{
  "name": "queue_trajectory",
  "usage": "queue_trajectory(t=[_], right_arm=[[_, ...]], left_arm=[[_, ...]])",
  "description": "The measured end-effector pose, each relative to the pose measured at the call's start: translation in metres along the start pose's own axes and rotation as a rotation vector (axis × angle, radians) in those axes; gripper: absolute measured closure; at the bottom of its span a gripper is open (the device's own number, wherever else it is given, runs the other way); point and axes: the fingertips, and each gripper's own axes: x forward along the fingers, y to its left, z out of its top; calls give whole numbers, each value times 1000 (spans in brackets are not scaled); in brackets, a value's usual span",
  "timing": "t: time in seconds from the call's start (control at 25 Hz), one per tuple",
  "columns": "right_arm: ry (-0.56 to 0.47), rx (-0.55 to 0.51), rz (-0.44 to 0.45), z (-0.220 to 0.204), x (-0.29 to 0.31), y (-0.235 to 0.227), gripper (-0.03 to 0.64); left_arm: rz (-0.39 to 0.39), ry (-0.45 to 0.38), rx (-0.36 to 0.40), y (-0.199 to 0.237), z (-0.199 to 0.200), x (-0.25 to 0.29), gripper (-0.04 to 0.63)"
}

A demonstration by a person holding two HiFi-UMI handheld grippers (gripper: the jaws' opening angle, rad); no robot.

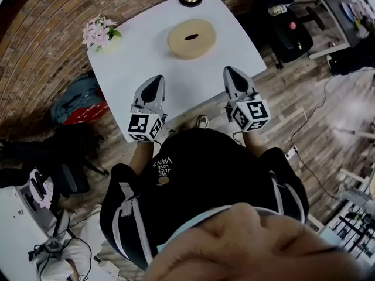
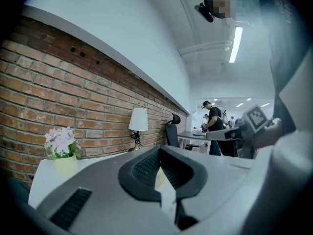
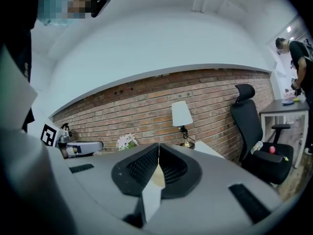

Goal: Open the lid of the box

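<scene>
While you hold both grippers at the near edge of the desk (image 1: pixel 135 51), each one has its jaws pressed together with nothing pinched between them. Your left gripper (image 1: pixel 156 79) and your right gripper (image 1: pixel 229 71) point ahead side by side, well apart from each other, each with its marker cube at the rear, near your body.

Ahead of them, between their two lines, the box (image 1: pixel 191 38) lies flat on the desk. It is round and tan, with its lid on and a dark slot in the middle of the lid. Neither gripper touches it, and bare white desk shows between the fingertips and the box. In each gripper view a tan sliver of it shows just past the meeting jaws.

Farther ahead and to the left of your left gripper, a small pot of pale pink flowers (image 1: pixel 101 34) stands at the desk's far left corner. Beyond the box, at the far edge, a lamp (image 3: pixel 182 114) with a white shade stands against a brick wall (image 2: pixel 44 82).

Off to the right of your right gripper, away from the desk, a black office chair (image 3: pixel 248 126) has a red ball (image 3: pixel 272 150) on its seat. Farthest off in the left gripper view, a person (image 2: pixel 213 124) in dark clothes stands at another desk.
</scene>
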Motion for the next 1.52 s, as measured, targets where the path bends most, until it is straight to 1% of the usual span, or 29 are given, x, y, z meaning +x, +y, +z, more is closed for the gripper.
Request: queue_trajectory(t=[0.24,0.48,0.84,1.0,1.24,1.52], right_arm=[[25,-9,65,-4,16,-17,614],[29,-10,93,-3,38,-18,614],[24,-12,52,6,69,-10,614],[8,-17,25,10,75,-5,614],[-10,-19,-23,5,85,4,614],[3,-19,-13,2,92,5,614]], left_arm=[[83,-8,-24,-1,-6,10,586],[118,3,-30,15,-11,16,586],[86,17,-26,54,-5,32,586],[58,21,-12,64,-4,35,586],[13,37,-14,81,-14,32,586],[12,52,-27,84,-22,34,586]])
